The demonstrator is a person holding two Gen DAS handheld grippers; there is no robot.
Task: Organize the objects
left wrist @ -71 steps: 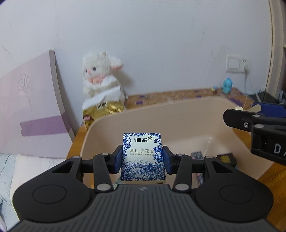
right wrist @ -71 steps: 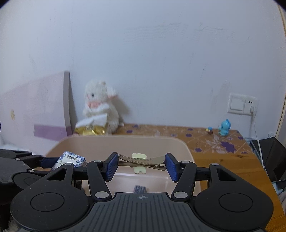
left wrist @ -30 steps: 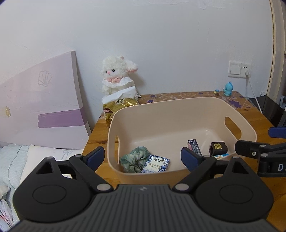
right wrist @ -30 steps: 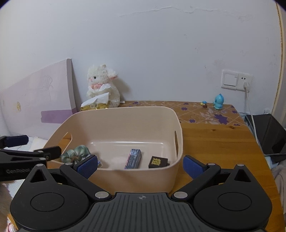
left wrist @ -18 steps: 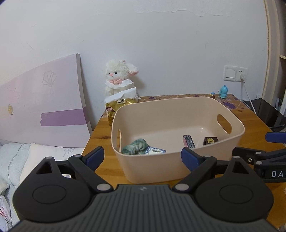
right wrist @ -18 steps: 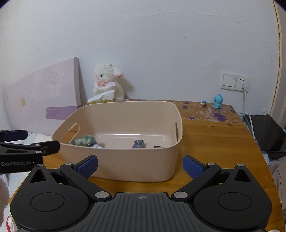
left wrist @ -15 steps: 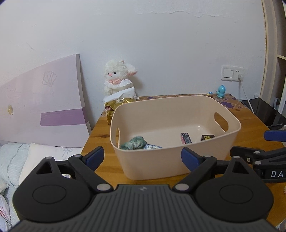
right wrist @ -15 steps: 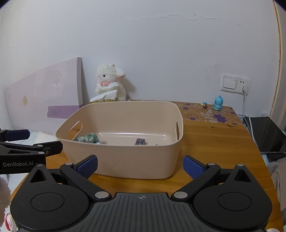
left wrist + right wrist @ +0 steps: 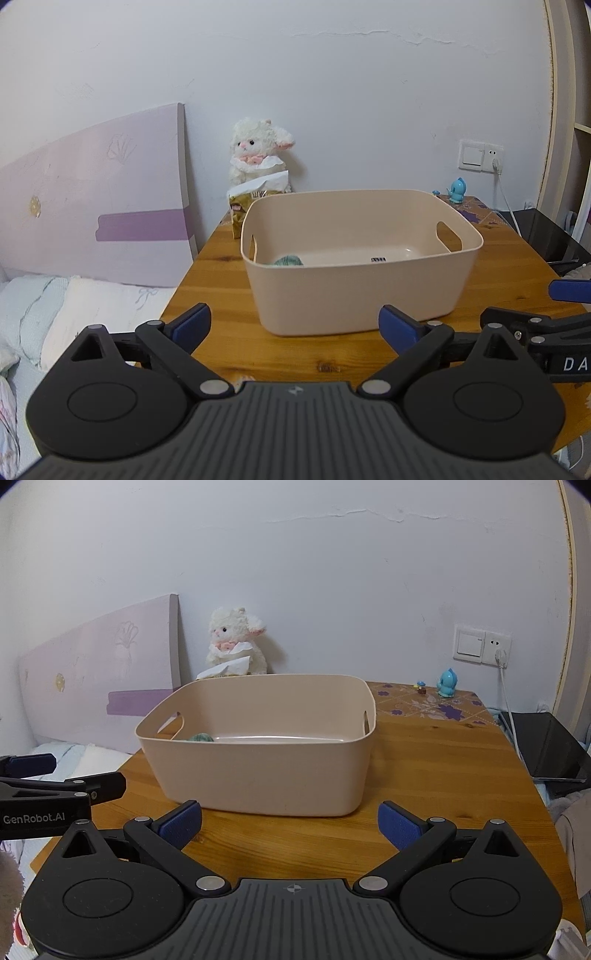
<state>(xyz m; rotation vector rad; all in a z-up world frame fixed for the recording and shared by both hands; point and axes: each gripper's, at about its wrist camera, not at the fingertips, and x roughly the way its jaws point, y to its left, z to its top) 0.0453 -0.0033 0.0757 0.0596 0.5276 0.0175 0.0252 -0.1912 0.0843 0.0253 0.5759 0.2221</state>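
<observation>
Empty, spread left claw faces the beige bin.

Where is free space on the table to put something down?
Bare wood lies between the bin and the right gripper, and right of the bin up to the black box. The back corner by the plush and snack bag is crowded.

Bin plain beige. Cloth inside it teal-green. Desk orange-brown wood grain; far strip tan with purple flowers. Lamb white, pink nose and bow. Snack bag gold. Board pale lilac, darker purple band. Figurine light blue. Both tongs black with blue pads. Wall white.
</observation>
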